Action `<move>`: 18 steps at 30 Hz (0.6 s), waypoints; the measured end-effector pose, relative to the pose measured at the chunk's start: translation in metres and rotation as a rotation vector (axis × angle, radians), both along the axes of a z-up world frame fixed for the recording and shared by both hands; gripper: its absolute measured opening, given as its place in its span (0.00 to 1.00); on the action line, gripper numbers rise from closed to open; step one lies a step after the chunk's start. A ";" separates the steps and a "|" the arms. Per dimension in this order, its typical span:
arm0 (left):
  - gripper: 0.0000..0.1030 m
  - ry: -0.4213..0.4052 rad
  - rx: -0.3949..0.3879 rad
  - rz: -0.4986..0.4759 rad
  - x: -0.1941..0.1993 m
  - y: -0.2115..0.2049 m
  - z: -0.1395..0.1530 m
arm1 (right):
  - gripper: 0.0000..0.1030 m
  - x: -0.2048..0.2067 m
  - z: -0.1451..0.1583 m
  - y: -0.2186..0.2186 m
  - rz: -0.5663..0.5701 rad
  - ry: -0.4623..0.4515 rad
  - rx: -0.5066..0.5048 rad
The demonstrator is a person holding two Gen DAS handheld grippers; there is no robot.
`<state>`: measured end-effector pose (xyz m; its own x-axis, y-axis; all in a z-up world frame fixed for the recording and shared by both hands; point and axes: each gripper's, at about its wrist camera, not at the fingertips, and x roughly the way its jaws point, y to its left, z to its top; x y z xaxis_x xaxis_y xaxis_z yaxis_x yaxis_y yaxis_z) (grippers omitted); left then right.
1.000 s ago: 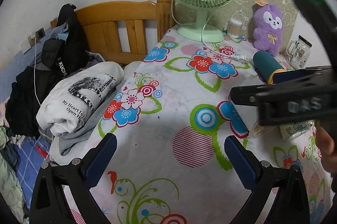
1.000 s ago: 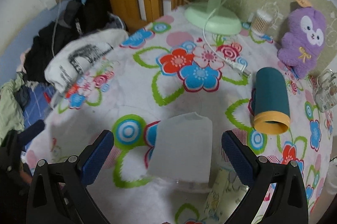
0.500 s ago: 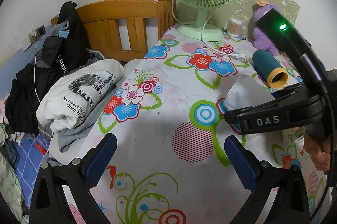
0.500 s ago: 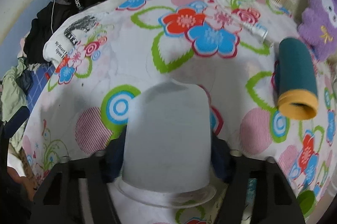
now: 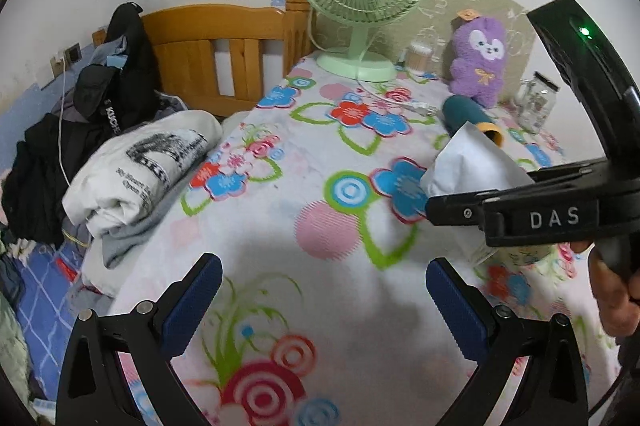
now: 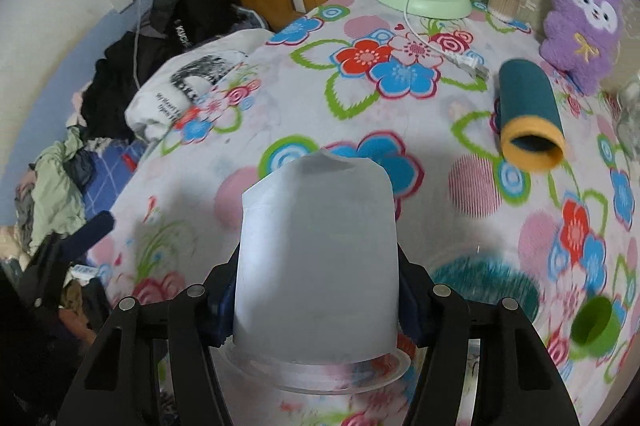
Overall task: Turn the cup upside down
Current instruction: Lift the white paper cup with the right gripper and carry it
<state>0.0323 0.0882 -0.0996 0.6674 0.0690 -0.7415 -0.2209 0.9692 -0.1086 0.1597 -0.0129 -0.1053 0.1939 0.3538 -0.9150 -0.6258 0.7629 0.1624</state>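
Observation:
A frosted white plastic cup (image 6: 318,250) with a clear flanged rim is clamped between the blue pads of my right gripper (image 6: 316,302). It is held above the flowered tablecloth (image 6: 360,97), base pointing away from the camera, rim toward it. In the left wrist view the same cup (image 5: 472,161) sticks out beyond the right gripper's black body (image 5: 520,214), at the right. My left gripper (image 5: 320,302) is open and empty, low over the near part of the cloth.
A teal tumbler with a yellow rim (image 6: 528,117) lies on its side. A small green cup (image 6: 592,326) is at the right. A green fan (image 5: 360,65), purple plush (image 5: 478,65), glass jar (image 5: 536,101) and swab pot stand at the back. Folded clothes (image 5: 140,165) lie left.
My right gripper went from open around the cup to shut on it, then lifted it off the cloth and swung it. The left gripper stayed open and drew back slightly.

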 end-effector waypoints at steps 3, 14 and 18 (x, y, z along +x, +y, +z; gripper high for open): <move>1.00 -0.003 -0.008 -0.024 -0.014 -0.011 0.000 | 0.63 -0.018 0.001 -0.013 -0.019 -0.008 0.007; 1.00 0.038 -0.013 -0.141 -0.057 -0.058 -0.014 | 0.63 -0.069 -0.014 -0.072 -0.152 -0.013 0.009; 1.00 0.052 -0.007 -0.181 -0.064 -0.074 -0.018 | 0.63 -0.081 -0.022 -0.082 -0.187 -0.017 0.000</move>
